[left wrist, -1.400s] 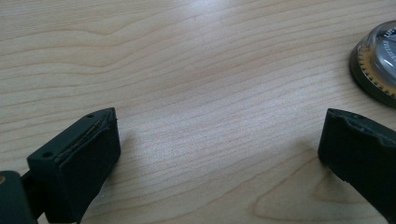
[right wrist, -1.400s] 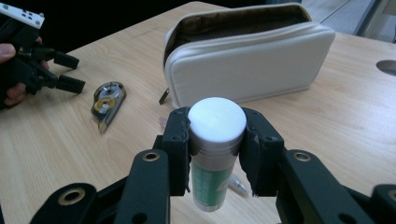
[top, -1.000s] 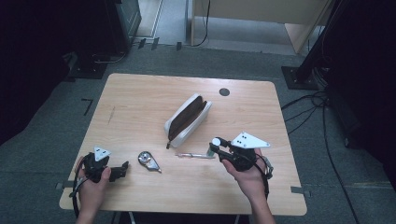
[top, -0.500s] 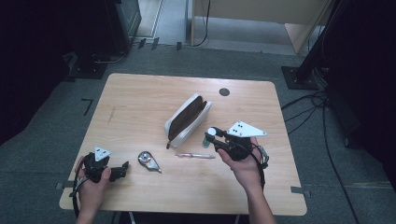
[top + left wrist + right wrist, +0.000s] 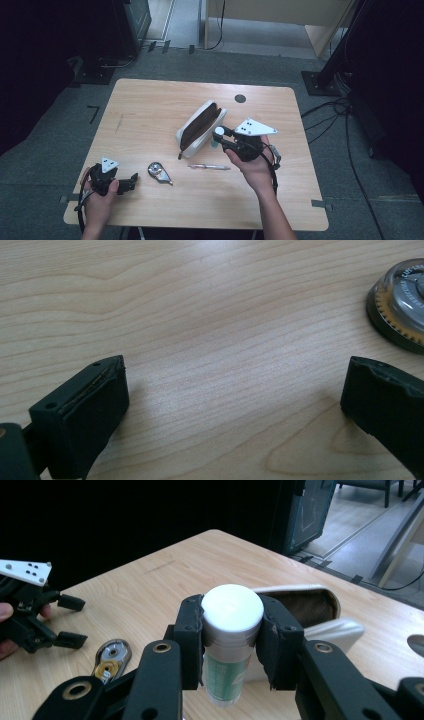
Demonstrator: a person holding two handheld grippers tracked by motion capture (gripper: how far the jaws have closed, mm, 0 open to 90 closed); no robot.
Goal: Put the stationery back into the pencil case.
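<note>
My right gripper is shut on a small tube with a white cap and a green label, which it holds upright above the table. The tube hangs just in front of the open end of a cream pouch with a brown lining. The pouch lies at an angle mid-table. At the front left corner my left gripper rests low on the table with its jaws wide open and only bare wood between them. It also shows far off in the right gripper view.
A round dispenser with a clear cover lies just right of the left gripper. A pen lies in front of the pouch. The wooden table has a dark round hole near its far edge.
The right gripper has risen and moved back and left with the tube, from beside the pen to the pouch's open end. The left gripper has stayed put.
</note>
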